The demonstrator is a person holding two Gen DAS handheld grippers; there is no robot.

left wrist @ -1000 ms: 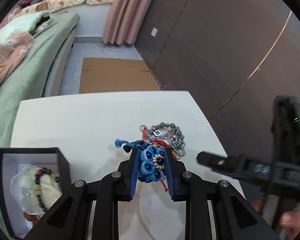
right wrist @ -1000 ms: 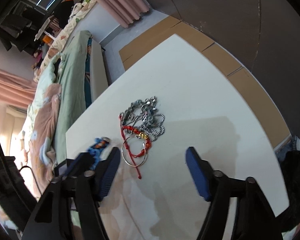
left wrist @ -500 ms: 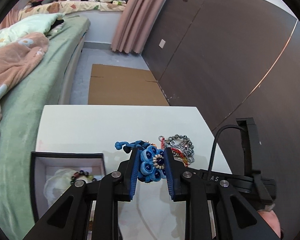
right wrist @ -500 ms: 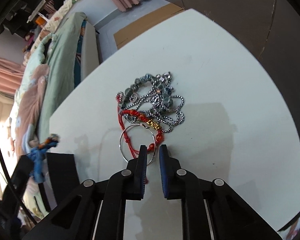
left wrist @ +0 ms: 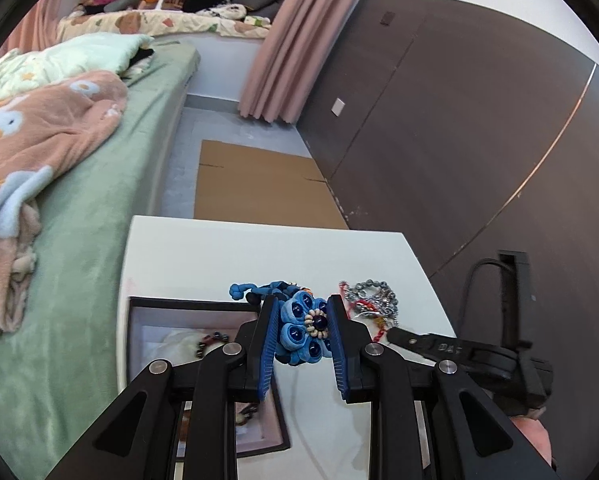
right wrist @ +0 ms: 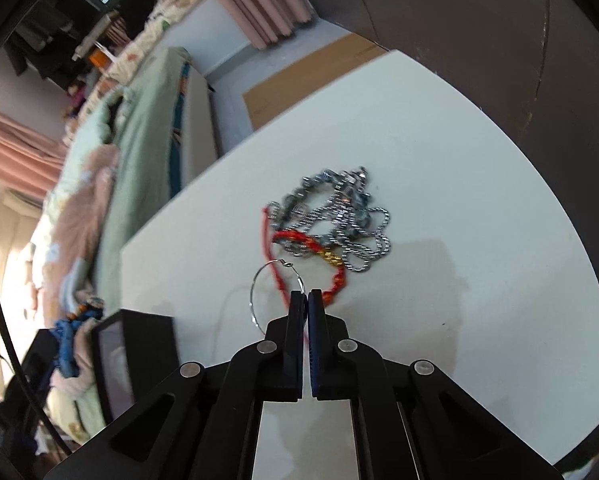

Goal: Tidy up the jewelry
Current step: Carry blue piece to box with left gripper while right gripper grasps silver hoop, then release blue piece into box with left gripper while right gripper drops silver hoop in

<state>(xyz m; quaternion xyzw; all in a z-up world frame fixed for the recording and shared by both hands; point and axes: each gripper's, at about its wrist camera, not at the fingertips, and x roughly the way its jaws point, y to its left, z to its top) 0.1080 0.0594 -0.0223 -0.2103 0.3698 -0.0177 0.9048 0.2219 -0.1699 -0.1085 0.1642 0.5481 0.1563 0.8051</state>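
Note:
My left gripper [left wrist: 304,330] is shut on a blue flower bracelet [left wrist: 303,326], held above the white table [left wrist: 259,248] just right of an open black jewellery box [left wrist: 191,305]. A dark beaded bracelet [left wrist: 211,338] lies inside the box on white padding. My right gripper [right wrist: 306,294] is shut on the rim of a thin silver hoop [right wrist: 255,288], which stands tipped up on edge. Just beyond the hoop lie a red cord bracelet [right wrist: 299,238] and a tangle of silver chains [right wrist: 339,216]. In the left wrist view the right gripper [left wrist: 419,344] sits beside that pile [left wrist: 373,302].
A green bed [left wrist: 79,240] with a pink blanket runs along the table's left side. Flat cardboard [left wrist: 259,188] lies on the floor past the table's far edge. Dark wall panels [left wrist: 459,120] stand to the right. The box's wall [right wrist: 147,336] shows at the right wrist view's lower left.
The right jaws went from wide open to shut on the silver hoop, which has tipped up off the table. The left gripper carried the blue bracelet left and upward, toward the box.

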